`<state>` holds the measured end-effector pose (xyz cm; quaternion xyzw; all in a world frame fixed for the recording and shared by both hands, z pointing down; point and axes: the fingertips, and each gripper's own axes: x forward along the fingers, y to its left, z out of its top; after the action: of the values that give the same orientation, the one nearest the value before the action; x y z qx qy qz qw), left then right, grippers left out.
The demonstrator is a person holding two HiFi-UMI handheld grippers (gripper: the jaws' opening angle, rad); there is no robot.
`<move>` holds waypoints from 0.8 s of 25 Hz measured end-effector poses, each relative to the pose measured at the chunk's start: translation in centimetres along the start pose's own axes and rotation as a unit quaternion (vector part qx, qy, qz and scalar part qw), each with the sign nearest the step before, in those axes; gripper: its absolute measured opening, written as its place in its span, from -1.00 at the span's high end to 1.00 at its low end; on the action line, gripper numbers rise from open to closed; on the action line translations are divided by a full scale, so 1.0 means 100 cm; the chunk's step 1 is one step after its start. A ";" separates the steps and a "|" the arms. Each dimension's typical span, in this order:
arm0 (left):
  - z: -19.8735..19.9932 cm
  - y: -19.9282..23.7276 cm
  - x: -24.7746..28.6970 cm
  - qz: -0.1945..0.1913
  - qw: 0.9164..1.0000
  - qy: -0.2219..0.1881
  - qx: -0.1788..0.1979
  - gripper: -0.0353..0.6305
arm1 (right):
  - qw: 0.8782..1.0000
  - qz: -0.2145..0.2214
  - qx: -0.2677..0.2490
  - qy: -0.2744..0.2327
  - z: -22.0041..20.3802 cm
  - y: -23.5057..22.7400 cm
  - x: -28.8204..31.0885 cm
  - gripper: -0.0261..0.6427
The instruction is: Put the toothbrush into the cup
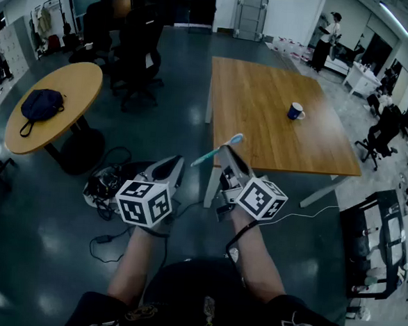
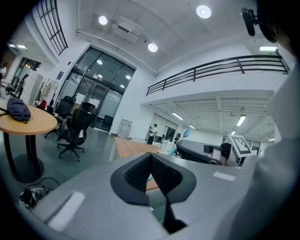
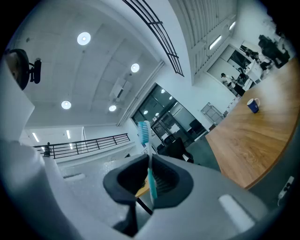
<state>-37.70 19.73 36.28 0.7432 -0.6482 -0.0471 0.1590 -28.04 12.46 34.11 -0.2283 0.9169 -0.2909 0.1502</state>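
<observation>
**While the cup waits, the toothbrush is on its way**

Since the toothbrush (image 3: 149,174) is already clamped between the jaws of the right gripper (image 1: 226,150), the step in hand looks like the carry toward the table, not the pick-up. Its bristle end sticks out past the jaw tips, and the handle is pinched between the dark pads. The left gripper (image 1: 177,162) hangs just beside the right one with its jaws together and nothing between them. It seems to have no part in this step.

The cup (image 1: 295,111), dark blue with a handle, stands upright on the wooden table (image 1: 262,128). It is nearer the right edge than the left, about midway between the near and far edges. Both grippers hover over the floor short of the table's near left corner, so the toothbrush and the cup are well apart.

By my reading, the next move calls for a long reach forward and to the right. The toothbrush then has to be tipped so that one end points down over the cup's mouth before the jaws let go. A small, light cup could tip if the toothbrush strikes its rim.
</observation>
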 end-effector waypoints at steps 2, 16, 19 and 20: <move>-0.002 -0.001 0.000 0.001 1.000 0.001 -0.001 0.87 | 1.000 0.002 0.000 0.002 0.000 0.000 0.000 0.83; -0.009 -0.002 0.003 -0.007 1.000 0.011 -0.002 0.87 | 1.000 -0.012 0.012 -0.010 0.000 -0.008 -0.004 0.83; -0.012 -0.002 0.007 -0.013 1.000 0.016 -0.002 0.87 | 1.000 -0.017 0.012 -0.010 0.000 -0.012 -0.008 0.83; -0.013 -0.003 0.009 -0.015 1.000 0.017 -0.002 0.87 | 1.000 -0.019 0.010 -0.010 -0.001 -0.014 -0.009 0.83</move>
<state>-36.93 19.14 37.55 0.7535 -0.6337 -0.0382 0.1710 -26.84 11.98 35.14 -0.2473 0.9078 -0.3009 0.1555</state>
